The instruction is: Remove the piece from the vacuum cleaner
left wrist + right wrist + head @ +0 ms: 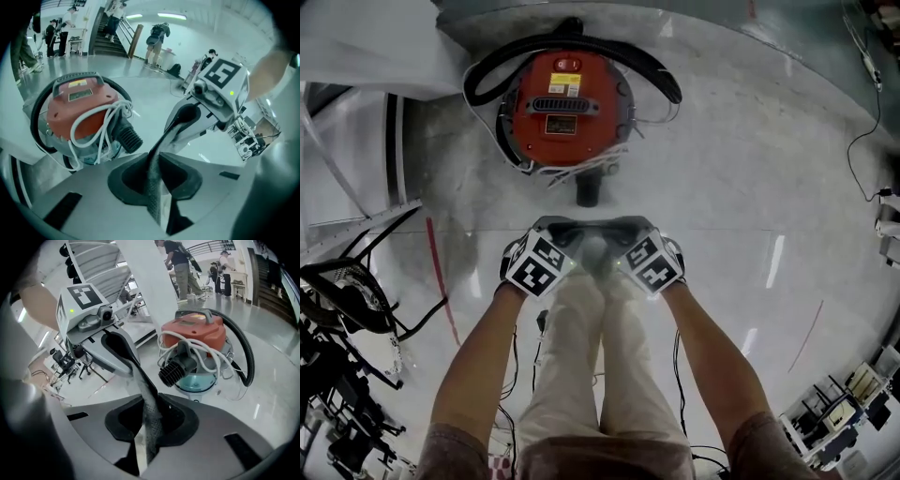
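Head view: left gripper and right gripper side by side. Vacuum cleaner on floor ahead, black piece fitted at near side.
Left gripper view: jaws together, empty. White cord looped above ribbed piece.
Right gripper view: jaws together, empty. Clear bowl beneath red top.

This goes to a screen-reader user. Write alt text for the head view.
Seen from above, the left gripper and right gripper are held close together over a person's legs. Ahead on the shiny floor stands a red vacuum cleaner with a black hose and white cord around it.
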`<control>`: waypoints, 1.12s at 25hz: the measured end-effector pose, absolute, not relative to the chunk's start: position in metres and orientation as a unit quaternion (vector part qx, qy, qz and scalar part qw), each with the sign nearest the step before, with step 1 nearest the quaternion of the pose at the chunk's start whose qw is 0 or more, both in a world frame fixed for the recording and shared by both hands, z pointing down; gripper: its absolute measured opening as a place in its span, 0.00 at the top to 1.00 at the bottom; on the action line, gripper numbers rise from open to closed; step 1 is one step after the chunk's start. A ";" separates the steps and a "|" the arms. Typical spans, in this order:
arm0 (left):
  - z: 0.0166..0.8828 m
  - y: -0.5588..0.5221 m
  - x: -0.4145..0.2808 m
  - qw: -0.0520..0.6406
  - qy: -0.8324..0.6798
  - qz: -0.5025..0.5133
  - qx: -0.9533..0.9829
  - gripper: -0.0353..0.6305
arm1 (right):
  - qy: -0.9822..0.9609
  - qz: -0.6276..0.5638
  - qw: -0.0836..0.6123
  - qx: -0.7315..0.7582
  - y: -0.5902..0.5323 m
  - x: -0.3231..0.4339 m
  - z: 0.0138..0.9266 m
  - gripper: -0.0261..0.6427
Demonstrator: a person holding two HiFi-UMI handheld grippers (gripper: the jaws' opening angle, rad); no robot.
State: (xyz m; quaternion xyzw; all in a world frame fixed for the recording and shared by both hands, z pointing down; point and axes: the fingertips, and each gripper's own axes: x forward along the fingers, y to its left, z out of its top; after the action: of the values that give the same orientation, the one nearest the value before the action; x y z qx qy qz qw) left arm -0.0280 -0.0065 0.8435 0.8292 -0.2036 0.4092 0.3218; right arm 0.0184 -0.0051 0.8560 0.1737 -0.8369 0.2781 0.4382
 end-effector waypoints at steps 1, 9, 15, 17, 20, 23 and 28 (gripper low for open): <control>0.833 -0.006 -0.027 0.319 -0.204 0.407 0.831 0.85 | -0.838 0.278 0.435 0.175 -0.004 0.020 0.845 0.88; 0.709 -0.015 -0.030 0.283 -0.237 0.378 0.849 0.85 | -0.866 0.237 0.388 0.208 -0.020 0.016 0.722 0.88; 0.585 -0.030 -0.032 0.247 -0.268 0.338 0.868 0.85 | -0.895 0.188 0.335 0.227 -0.033 0.017 0.594 0.87; 0.547 -0.037 -0.036 0.239 -0.268 0.326 0.874 0.85 | -0.907 0.165 0.319 0.218 -0.038 0.014 0.555 0.87; 0.494 -0.039 -0.032 0.227 -0.264 0.305 0.886 0.85 | -0.921 0.137 0.301 0.207 -0.037 0.018 0.500 0.88; 0.446 -0.043 -0.028 0.209 -0.271 0.283 0.896 0.85 | -0.931 0.127 0.270 0.212 -0.041 0.024 0.451 0.89; 0.375 -0.065 -0.030 0.188 -0.285 0.222 0.913 0.84 | -0.943 0.098 0.217 0.232 -0.066 0.023 0.377 0.89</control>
State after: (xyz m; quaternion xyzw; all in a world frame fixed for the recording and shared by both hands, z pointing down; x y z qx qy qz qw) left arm -0.0305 -0.0647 0.3747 0.9134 -0.2847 0.2219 0.1883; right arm 0.0228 -0.0664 0.3770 0.2320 -0.9431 0.0980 0.2173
